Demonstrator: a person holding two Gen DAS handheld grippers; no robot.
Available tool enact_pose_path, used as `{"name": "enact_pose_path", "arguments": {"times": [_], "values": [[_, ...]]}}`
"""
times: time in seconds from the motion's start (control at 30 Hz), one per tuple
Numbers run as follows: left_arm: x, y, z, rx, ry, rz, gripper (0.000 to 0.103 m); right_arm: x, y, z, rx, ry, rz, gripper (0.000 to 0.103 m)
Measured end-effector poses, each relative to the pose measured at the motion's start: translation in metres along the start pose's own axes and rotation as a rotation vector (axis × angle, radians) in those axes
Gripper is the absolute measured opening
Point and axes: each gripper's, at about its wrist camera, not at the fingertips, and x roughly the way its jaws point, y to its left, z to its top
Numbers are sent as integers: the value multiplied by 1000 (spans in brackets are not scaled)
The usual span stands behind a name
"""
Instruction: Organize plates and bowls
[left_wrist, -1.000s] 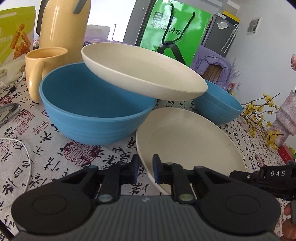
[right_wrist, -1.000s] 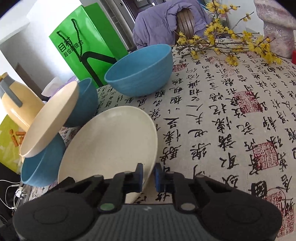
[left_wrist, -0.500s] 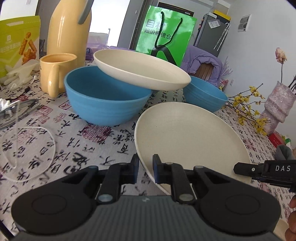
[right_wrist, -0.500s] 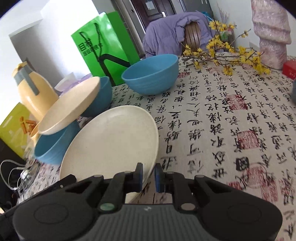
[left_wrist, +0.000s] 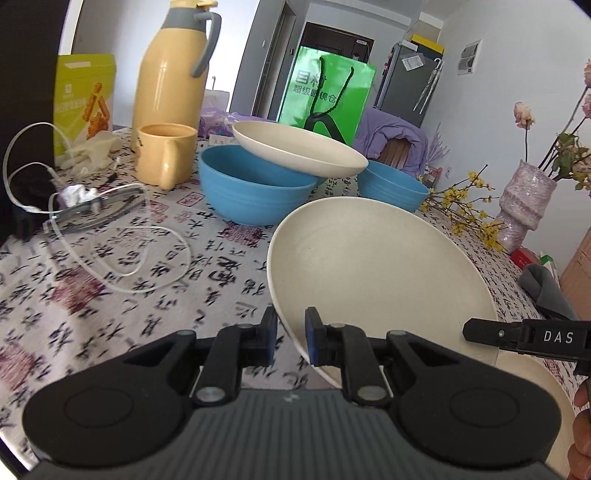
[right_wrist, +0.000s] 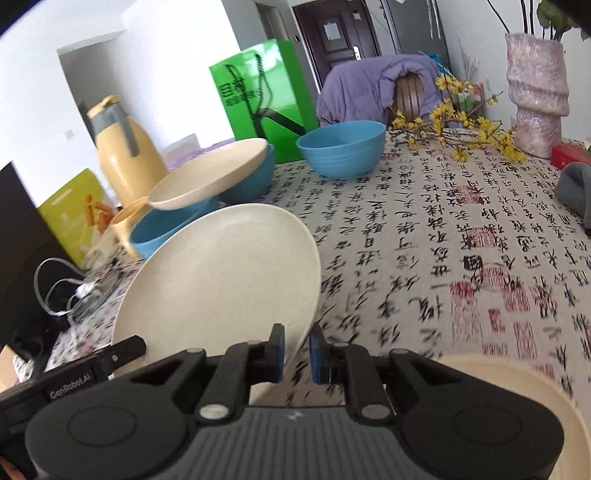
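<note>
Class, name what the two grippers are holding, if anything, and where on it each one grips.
Both hold one cream plate by its near rim: the left gripper at its left edge, the right gripper at its right.

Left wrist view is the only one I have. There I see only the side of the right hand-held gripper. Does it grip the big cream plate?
Observer: Yes. In the right wrist view the right hand-held gripper is shut on the rim of the cream plate.
Operator: Thank you. How many blue bowls are on the table? I count two.
Observer: Three. The tilted plate lies across two of them, the near bowl and a hidden bowl behind it. The third bowl stands apart.
</note>
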Motion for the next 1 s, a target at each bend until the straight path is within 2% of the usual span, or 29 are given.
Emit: {"name": "enact_pose_path", "arguments": {"times": [0.23,0.4,0.57,0.7,1.0], "values": [[-51,18,-26,8,-21,-7,16,-41,30,-43,-48,-54,10,14],[-80,27,-45,36,-23,-25,16,-69,36,-74,-29,-84,29,14],[-100,28,-56,70,-42,-14,16,-84,42,-100,-15,-97,39,15],[-107,28,-60,72,-48,-11,16,-90,44,-109,-4,-98,46,15],[-111,19,-57,83,-70,-14,16,-97,41,-106,-12,-115,50,15]]}}
